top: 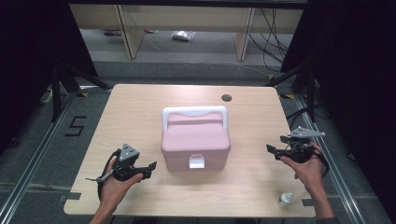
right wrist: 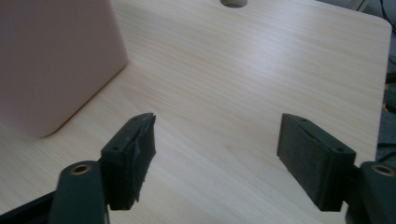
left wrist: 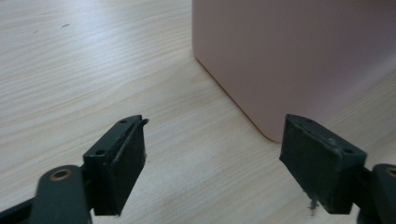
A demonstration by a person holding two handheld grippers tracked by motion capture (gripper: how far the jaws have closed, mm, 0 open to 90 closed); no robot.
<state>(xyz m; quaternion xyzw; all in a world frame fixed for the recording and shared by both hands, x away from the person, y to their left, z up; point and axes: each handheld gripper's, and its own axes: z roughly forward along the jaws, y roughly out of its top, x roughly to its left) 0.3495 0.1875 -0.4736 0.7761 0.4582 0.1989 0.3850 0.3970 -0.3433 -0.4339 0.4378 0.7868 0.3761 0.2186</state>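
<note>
pink box [top: 195,142]: table centre, latch at 6 o'clock, lid down.
left gripper [top: 150,166]: box's 8 o'clock, jaws wide, empty.
right gripper [top: 272,150]: 3 o'clock, jaws wide, empty.
risk: one-sided push could skid the box; small bottle [top: 285,199] near the right forearm could topple.

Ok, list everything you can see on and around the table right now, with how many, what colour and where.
Box: one, pink with white handle and latch, table centre, lid shut.
Bottle: one, small, white, near right table corner.
Table: one, light wood, round hole at far right.
Floor marking: one, black, left of the table.
Left gripper: one, black, left of the box, jaws open, nothing between.
Right gripper: one, black, right of the box, jaws open, nothing between.
Hands: two, one on each gripper.
</note>
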